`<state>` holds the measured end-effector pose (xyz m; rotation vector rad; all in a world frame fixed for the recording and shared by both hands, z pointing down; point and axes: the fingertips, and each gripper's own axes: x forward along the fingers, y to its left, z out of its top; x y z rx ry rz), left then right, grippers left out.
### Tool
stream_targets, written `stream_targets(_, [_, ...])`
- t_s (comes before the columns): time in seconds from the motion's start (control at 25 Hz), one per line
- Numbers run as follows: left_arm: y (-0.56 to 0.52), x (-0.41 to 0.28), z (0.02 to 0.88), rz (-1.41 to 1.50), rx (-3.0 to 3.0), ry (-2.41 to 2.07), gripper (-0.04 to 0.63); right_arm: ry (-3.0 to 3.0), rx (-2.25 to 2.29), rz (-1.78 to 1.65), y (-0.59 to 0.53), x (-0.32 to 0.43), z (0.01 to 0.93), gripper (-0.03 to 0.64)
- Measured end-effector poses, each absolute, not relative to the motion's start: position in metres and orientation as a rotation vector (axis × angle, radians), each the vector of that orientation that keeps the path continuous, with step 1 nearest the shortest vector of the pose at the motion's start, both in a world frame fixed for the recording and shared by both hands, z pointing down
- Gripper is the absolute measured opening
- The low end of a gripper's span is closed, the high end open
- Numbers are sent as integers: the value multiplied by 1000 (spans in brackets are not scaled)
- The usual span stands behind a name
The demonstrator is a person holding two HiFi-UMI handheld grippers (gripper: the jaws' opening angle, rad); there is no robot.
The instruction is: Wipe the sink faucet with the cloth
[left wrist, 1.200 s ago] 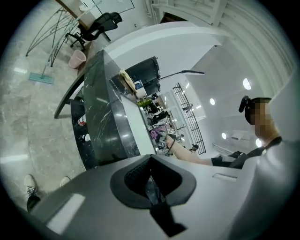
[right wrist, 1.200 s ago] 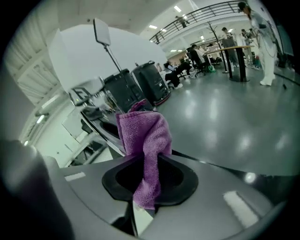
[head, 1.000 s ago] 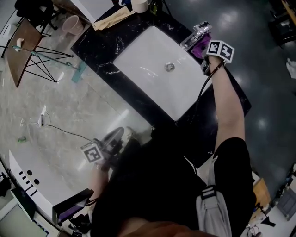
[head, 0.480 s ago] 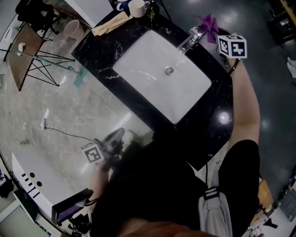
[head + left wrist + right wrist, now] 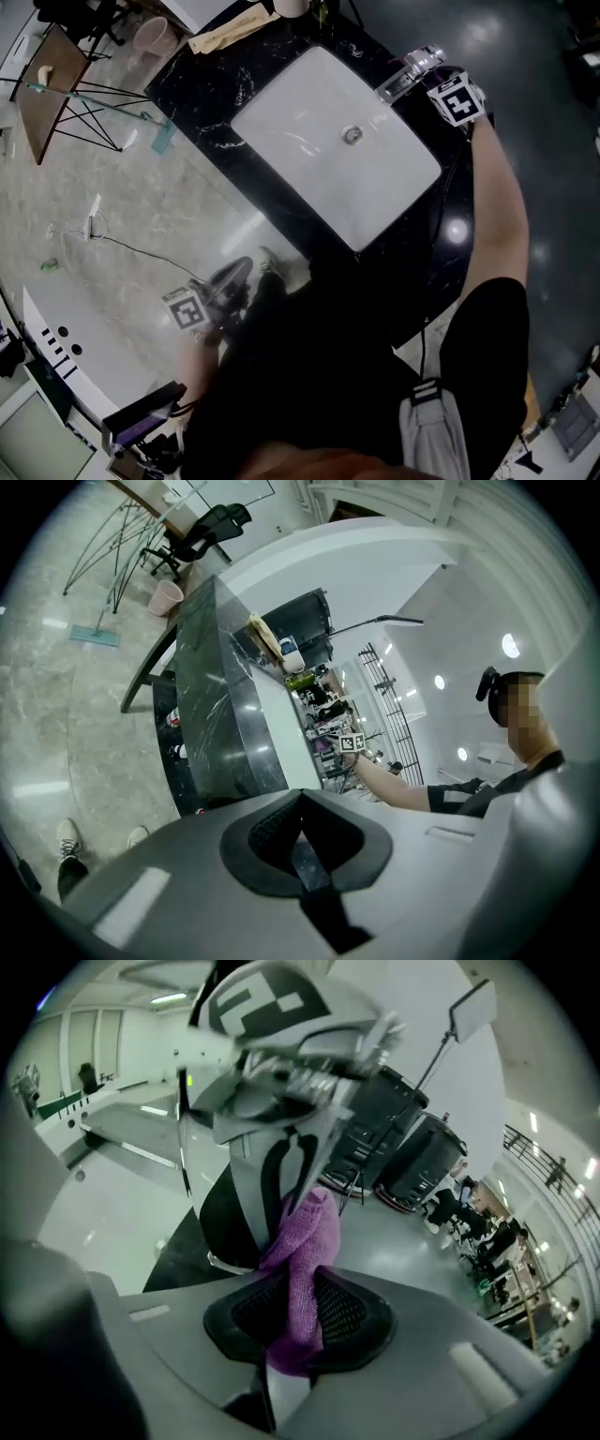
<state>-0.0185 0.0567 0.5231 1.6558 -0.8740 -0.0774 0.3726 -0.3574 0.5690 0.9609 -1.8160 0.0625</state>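
Purple cloth (image 5: 305,1260) is pinched between the jaws of the right gripper (image 5: 302,1314), its free end bunched up and pressed against the shiny metal faucet (image 5: 267,1091), which fills the right gripper view close ahead. From above, that gripper sits just beside the faucet's near right side, at the back edge of the white sink (image 5: 309,112) in the black stone counter (image 5: 202,80), and it hides the cloth. Half a second ago the cloth stuck up in plain sight beyond the faucet's far end; a second ago it lay against the faucet's right side, lower down. The left gripper (image 5: 298,841) has stayed low by the person's left side, well apart from the sink, its jaws closed together on nothing.
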Motion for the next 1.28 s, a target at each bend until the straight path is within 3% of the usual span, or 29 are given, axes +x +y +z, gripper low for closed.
stream_targets(0.32, [62, -19, 531, -83, 1626, -876, 2, -1776, 912, 3, -357, 371, 581, 81])
stream_targets(0.72, [55, -23, 520, -85, 1720, -801, 0, -1910, 1224, 89, -337, 381, 499, 81])
stream_targets(1.0, [56, -45, 504, -106, 1817, -698, 0, -2121, 1552, 491, -264, 382, 451, 81])
stream_targets(1.28, [70, -74, 487, -118, 1881, -581, 1, -2572, 1593, 1071, -142, 288, 386, 81])
